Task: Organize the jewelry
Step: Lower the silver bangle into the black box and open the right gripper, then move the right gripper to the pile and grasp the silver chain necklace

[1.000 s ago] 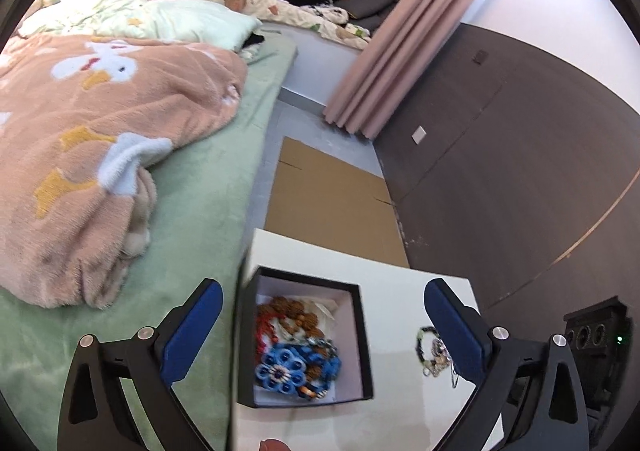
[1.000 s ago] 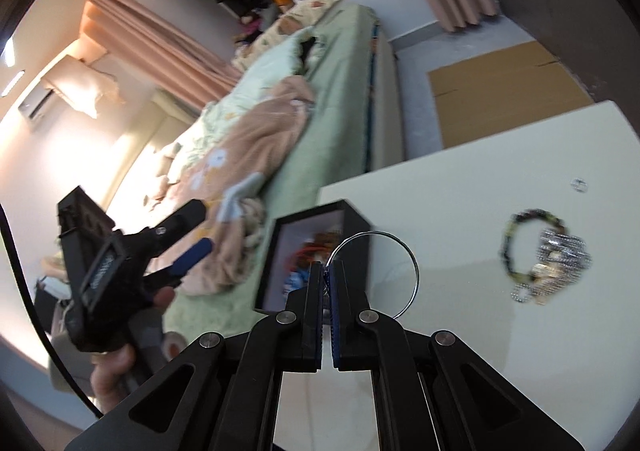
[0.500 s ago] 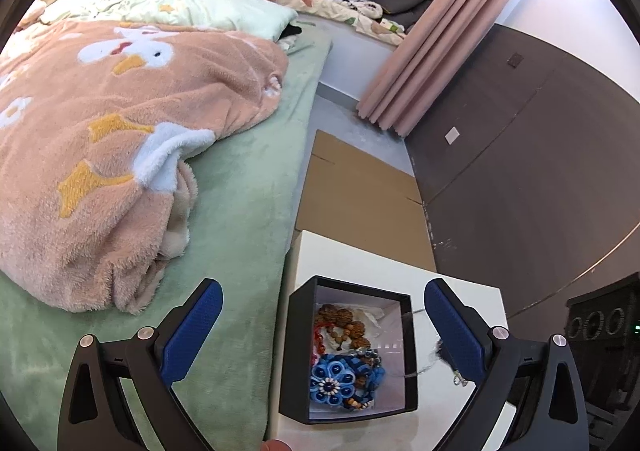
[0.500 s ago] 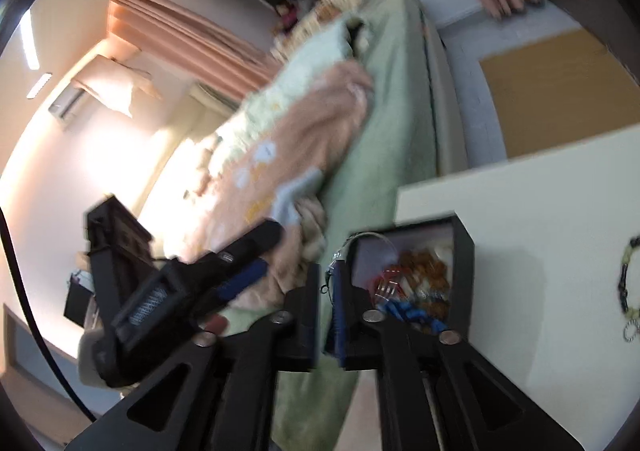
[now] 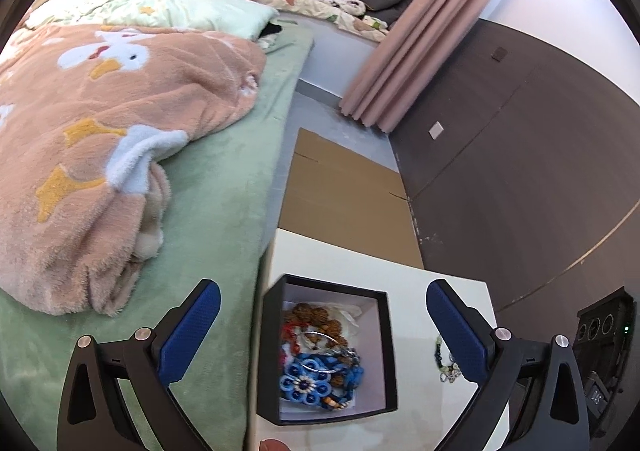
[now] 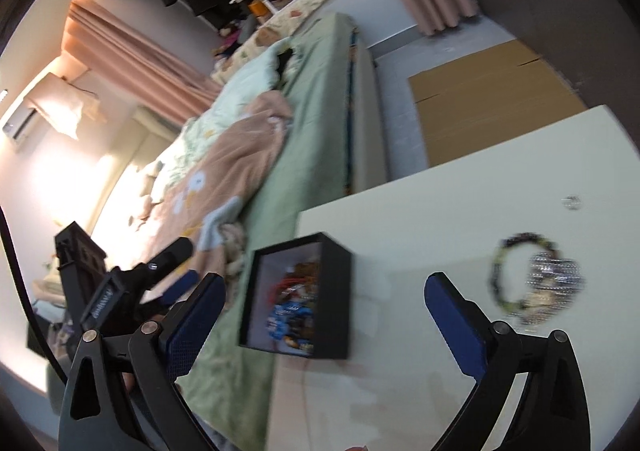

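A black open box (image 5: 384, 351) (image 6: 332, 303) stands on the white table (image 5: 432, 291) (image 6: 440, 219). It holds a blue flower piece (image 5: 306, 381), brown beads, red beads and a thin silver hoop (image 5: 320, 335). My left gripper (image 5: 322, 335) is open, hovering over the box. My right gripper (image 6: 324, 315) is open and empty, above the table beside the box. A green-black bead bracelet with silver chain (image 6: 536, 275) (image 5: 446, 363) lies on the table to the right. A small ring (image 6: 571, 202) lies farther back.
A bed with a green sheet (image 5: 224, 187) and a peach blanket (image 5: 100, 139) runs along the table's left edge. Flat cardboard (image 5: 344, 195) lies on the floor beyond. A dark wall panel (image 5: 520, 155) is at right.
My right gripper has opened and let go of the silver hoop, which now lies in the box. The right gripper has drawn back from over the box. The left gripper stayed open.
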Demonstrator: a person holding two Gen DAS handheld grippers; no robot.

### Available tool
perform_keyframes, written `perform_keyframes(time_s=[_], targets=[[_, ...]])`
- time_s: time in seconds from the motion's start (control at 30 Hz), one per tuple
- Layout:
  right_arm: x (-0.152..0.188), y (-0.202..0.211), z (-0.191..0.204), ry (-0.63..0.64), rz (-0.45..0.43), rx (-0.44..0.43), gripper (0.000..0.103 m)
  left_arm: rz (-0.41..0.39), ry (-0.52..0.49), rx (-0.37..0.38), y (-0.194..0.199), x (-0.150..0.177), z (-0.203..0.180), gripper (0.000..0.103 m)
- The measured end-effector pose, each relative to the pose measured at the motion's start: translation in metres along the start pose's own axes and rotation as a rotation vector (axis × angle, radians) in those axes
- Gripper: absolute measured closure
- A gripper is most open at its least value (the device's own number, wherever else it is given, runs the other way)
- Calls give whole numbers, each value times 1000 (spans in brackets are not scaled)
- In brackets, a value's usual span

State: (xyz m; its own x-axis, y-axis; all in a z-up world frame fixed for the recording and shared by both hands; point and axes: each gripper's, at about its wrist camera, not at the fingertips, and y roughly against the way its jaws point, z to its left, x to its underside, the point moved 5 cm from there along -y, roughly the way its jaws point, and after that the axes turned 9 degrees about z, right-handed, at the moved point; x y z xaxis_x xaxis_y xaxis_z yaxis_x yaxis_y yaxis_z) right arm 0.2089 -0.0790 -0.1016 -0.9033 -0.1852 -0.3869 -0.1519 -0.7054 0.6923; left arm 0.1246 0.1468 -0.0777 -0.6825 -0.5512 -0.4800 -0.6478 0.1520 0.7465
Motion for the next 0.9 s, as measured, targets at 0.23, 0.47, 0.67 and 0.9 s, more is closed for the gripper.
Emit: perform_keyframes(time_s=[0.23,0.47,0.67,0.9], targets=[[7,29,-34,-41,-8,92,2,10,-75,-3,-7,15,-32,0],[15,59,-67,-83,-57,240,3,31,-135,-26,-17,35,-62,0],[21,69,-95,-143,-39,281,9,57,-177,0,-26,51,-87,0],[26,68,-120,-213,-4,272,29,81,-215,9,-39,65,-104,1]])
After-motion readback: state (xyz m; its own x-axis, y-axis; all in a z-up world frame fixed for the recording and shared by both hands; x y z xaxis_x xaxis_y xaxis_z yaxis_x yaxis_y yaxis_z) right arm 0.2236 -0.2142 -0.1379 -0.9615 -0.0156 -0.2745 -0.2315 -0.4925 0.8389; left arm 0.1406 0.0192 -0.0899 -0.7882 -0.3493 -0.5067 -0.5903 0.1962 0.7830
